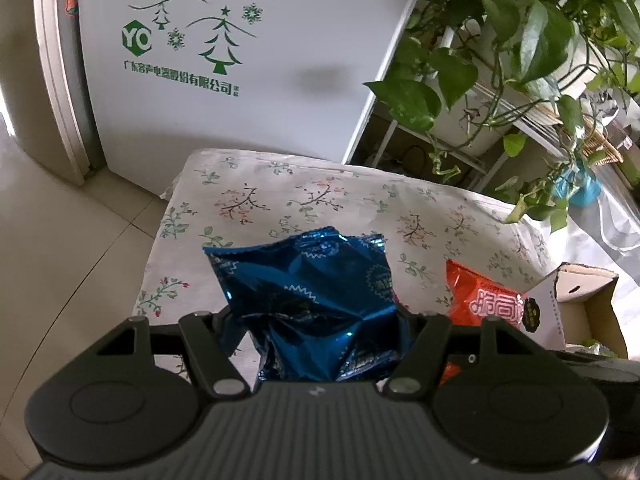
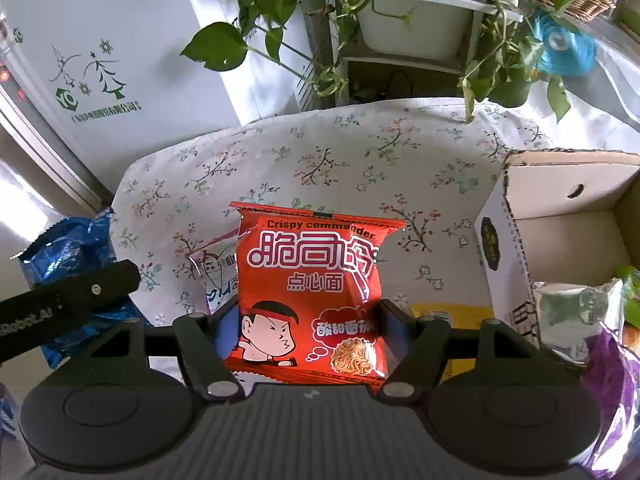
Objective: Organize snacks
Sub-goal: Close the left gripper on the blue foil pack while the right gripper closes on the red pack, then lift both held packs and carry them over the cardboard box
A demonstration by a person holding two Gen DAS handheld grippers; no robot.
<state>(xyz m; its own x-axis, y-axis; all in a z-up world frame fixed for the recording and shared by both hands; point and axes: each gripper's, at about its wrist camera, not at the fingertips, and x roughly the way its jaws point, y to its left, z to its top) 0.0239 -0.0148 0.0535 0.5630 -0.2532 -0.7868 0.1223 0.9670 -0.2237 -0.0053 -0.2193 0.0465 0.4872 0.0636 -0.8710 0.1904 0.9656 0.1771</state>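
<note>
- Flowery cloth [image 2: 320, 152] covers the tabletop, with a white fridge [image 1: 240, 100] and a leafy plant [image 1: 520, 48] behind it.
- The left tool [image 1: 320, 320] is clenched on a blue foil snack bag [image 1: 312, 292], held up off the cloth.
- The right tool [image 2: 308, 328] is clenched on a red noodle snack bag [image 2: 312, 292], also lifted.
- A cardboard box [image 2: 560, 208] sits at the right, with a silver bag [image 2: 576, 312] and a purple bag [image 2: 616, 380] already in it.
- Both bags are puffy and slippery. I think a bag could slide out if the squeeze is too soft.
- A squeeze that is too hard could pop a bag or crush the crunchy food.
- The box wall stands up high. The red bag could bump it and fall outside.
- The two tools are close, so they could knock each other.
- A pale snack packet [image 2: 216, 268] lies under the red bag and could get dragged along.
</note>
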